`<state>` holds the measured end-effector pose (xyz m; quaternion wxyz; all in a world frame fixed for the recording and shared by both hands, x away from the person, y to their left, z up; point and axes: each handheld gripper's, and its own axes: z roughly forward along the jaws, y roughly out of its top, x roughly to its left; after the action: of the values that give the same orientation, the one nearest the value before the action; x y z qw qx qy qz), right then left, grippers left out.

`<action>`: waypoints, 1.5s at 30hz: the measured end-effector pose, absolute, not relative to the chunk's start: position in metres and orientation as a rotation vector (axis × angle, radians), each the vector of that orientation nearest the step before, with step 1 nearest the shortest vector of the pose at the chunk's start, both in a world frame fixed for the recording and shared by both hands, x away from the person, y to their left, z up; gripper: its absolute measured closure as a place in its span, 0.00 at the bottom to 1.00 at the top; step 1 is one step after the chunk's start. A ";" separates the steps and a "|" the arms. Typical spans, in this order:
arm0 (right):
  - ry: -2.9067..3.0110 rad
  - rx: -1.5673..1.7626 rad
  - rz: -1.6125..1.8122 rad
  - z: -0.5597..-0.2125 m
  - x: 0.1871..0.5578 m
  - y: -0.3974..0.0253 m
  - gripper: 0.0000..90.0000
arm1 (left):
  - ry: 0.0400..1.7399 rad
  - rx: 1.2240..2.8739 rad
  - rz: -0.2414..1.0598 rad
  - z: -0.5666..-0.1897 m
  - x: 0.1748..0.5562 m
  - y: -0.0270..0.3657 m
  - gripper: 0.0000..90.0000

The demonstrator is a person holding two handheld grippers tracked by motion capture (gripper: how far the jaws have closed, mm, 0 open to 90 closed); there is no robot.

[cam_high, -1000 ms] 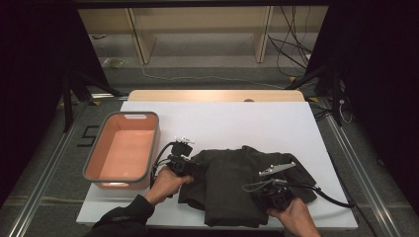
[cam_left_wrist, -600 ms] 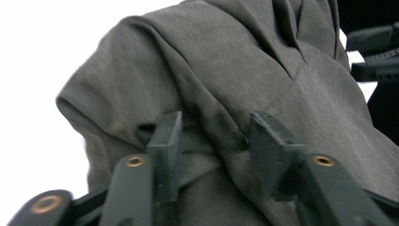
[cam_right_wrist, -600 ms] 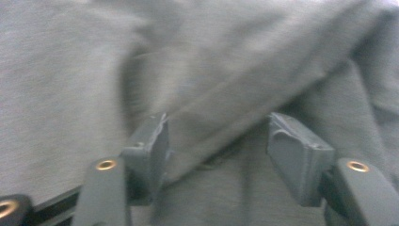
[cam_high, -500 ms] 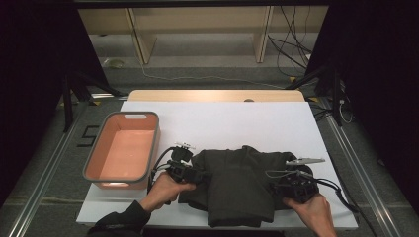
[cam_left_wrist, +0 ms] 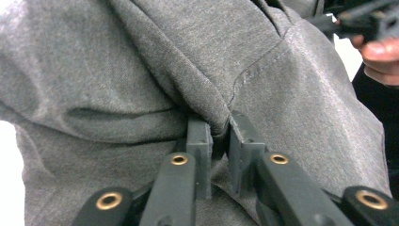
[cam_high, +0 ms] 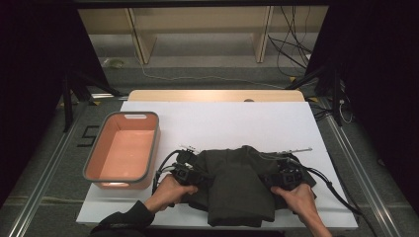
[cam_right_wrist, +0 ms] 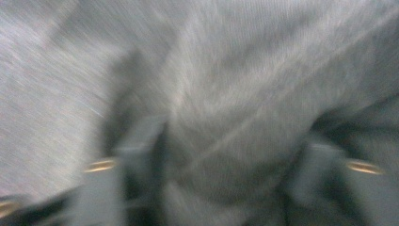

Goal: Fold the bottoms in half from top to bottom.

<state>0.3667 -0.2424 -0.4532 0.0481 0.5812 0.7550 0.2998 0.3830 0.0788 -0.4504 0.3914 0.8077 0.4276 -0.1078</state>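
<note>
Overhead view, two close garment (cam_high: 237, 182) views

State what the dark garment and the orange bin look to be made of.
Garment: seemingly a soft knit, probably cotton or a blend; matte heathered grey, with stitched seams and limp folds where the left gripper pinches it.
Bin: likely moulded plastic; smooth salmon inside with a faint sheen, and a grey rim that may be rubbery.

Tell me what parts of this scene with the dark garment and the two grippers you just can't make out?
- Right gripper, right gripper view: motion blur; whether it grips the dark garment is unclear, though the jaws stand apart.
- Garment's underside, high view: hidden by its own folds.
- Left gripper, left gripper view: the pinched fold hides the jaw tips.
- Person's forearms, high view: cut off by the bottom edge.
- Pink bin, high view: near inner wall hidden by its rim.
</note>
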 end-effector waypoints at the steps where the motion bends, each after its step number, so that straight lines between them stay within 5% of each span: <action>1: 2.296 1.777 0.921 -0.452 0.367 -0.242 0.62 | 1.085 2.047 -0.281 -0.450 0.383 0.079 0.91; 4: 2.275 1.758 0.950 -0.445 0.367 -0.242 0.86 | 1.087 2.026 -0.319 -0.450 0.385 0.080 0.92; 6: 2.278 1.736 0.951 -0.441 0.368 -0.240 0.91 | 1.088 2.001 -0.345 -0.449 0.386 0.081 0.92; 14: 2.254 1.676 0.959 -0.420 0.380 -0.247 0.89 | 1.055 1.939 -0.377 -0.433 0.394 0.076 0.92; 17: 2.276 1.675 0.905 -0.424 0.386 -0.247 0.76 | 1.068 1.939 -0.390 -0.437 0.396 0.075 0.91; 23: 2.266 1.646 0.903 -0.419 0.386 -0.247 0.76 | 1.073 2.076 -0.302 -0.452 0.400 0.073 0.88; 32: 2.247 1.603 0.903 -0.411 0.391 -0.245 0.95 | 1.051 2.054 -0.304 -0.443 0.400 0.072 0.92; 38: 2.162 1.590 0.989 -0.389 0.406 -0.252 0.95 | 1.026 1.972 -0.275 -0.425 0.410 0.068 0.92; 45: 2.173 1.610 0.922 -0.407 0.424 -0.250 0.90 | 1.044 2.041 -0.221 -0.458 0.420 0.062 0.92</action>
<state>0.4240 -0.2501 -0.4071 0.1417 0.5578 0.7529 0.3193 0.4203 0.0618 -0.4576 0.4072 0.8093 0.4142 -0.0877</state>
